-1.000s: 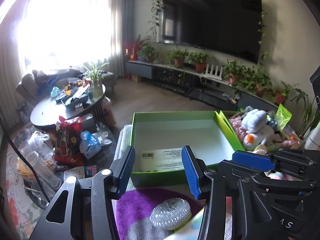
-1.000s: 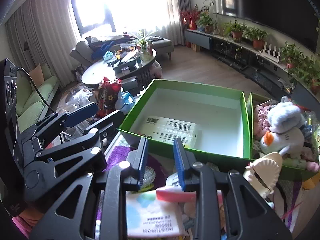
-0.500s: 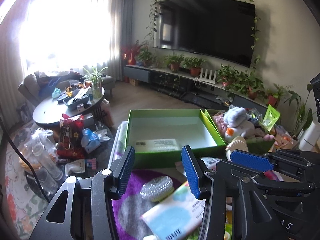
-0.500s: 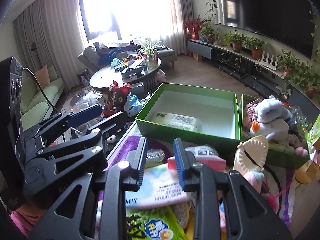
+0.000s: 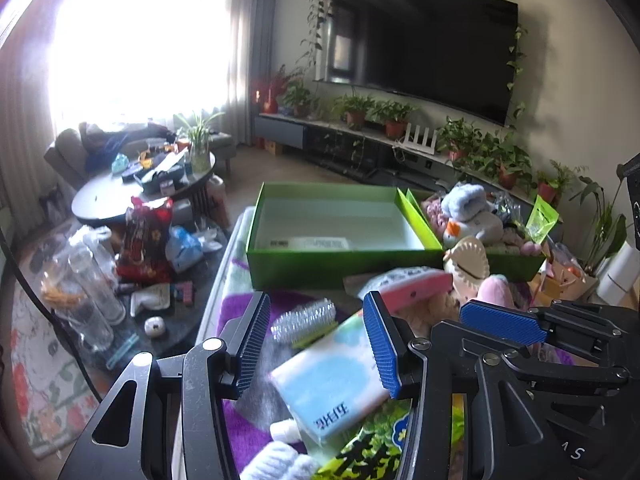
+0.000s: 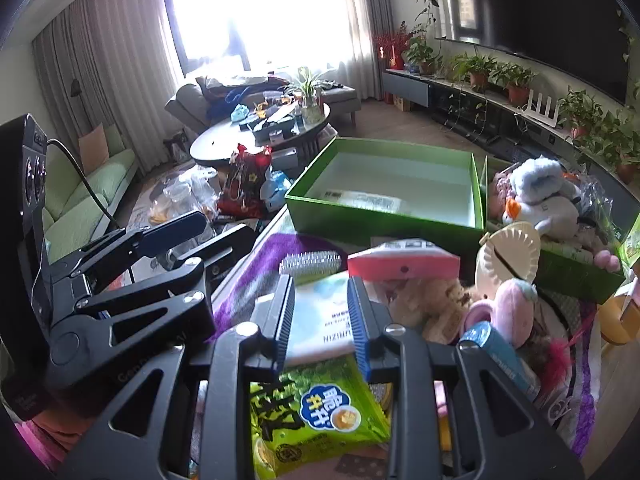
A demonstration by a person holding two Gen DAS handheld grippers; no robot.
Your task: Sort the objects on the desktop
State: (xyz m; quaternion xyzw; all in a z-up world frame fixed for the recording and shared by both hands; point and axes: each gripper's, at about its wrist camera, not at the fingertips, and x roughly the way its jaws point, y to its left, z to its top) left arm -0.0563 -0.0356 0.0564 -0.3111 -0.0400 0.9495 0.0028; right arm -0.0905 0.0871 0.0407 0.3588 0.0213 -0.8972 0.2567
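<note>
Both grippers farther back from green box [image 5: 344, 268]; jaws empty.

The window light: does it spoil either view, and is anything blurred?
Left wrist view: the window is blown out to white; the tissue pack nearby is smeared. Right wrist view: the window glares too, but the green snack bag prints sharp; fisheye bends the room edges.
</note>
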